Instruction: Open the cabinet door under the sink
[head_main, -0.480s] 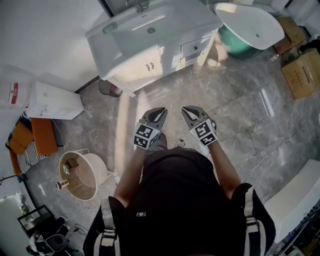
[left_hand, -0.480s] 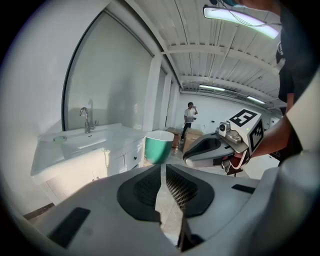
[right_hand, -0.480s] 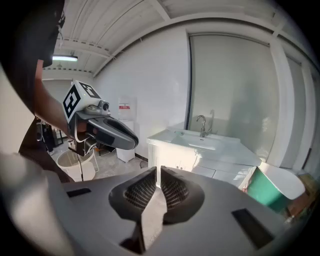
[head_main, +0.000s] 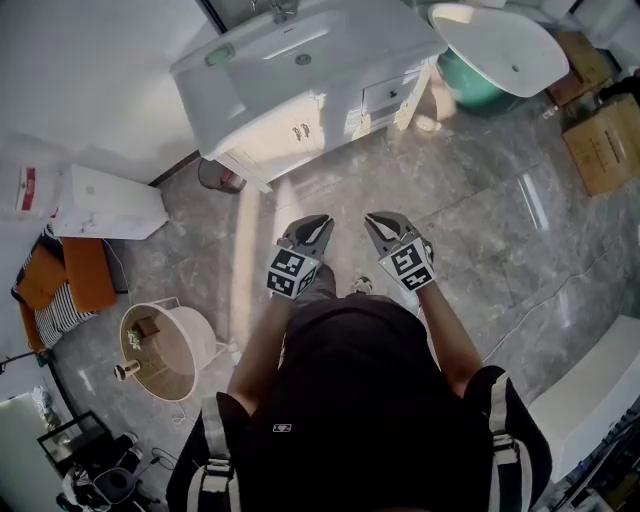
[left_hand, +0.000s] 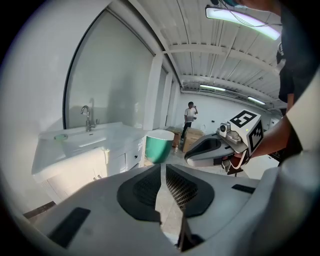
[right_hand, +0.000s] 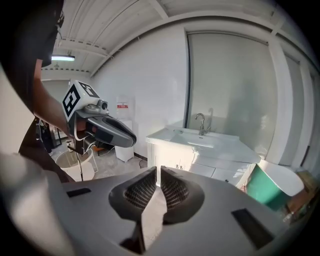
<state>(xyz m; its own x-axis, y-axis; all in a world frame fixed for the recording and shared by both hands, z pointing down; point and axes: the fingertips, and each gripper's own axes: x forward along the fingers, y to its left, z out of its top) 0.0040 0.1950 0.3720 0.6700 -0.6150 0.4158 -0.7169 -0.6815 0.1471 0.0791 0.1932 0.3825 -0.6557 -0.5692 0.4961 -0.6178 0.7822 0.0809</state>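
The white vanity (head_main: 225, 95) with its sink (head_main: 285, 50) stands across the floor from me. Its cabinet doors (head_main: 290, 135) below are closed, with two small handles (head_main: 300, 131) at the seam. Both grippers are held side by side at waist height, well short of the cabinet. My left gripper (head_main: 318, 222) is shut with nothing in it, and so is my right gripper (head_main: 378, 220). In the left gripper view the left gripper (left_hand: 163, 167) points past the doors (left_hand: 85, 172). In the right gripper view the right gripper (right_hand: 158, 171) points at the doors (right_hand: 172, 157).
A green and white bathtub (head_main: 500, 50) stands right of the vanity, with cardboard boxes (head_main: 605, 150) beyond it. A small bin (head_main: 218, 178) sits at the vanity's left foot. A white box (head_main: 105, 205) and a round basket (head_main: 165, 350) lie left. A person (left_hand: 189, 117) stands far off.
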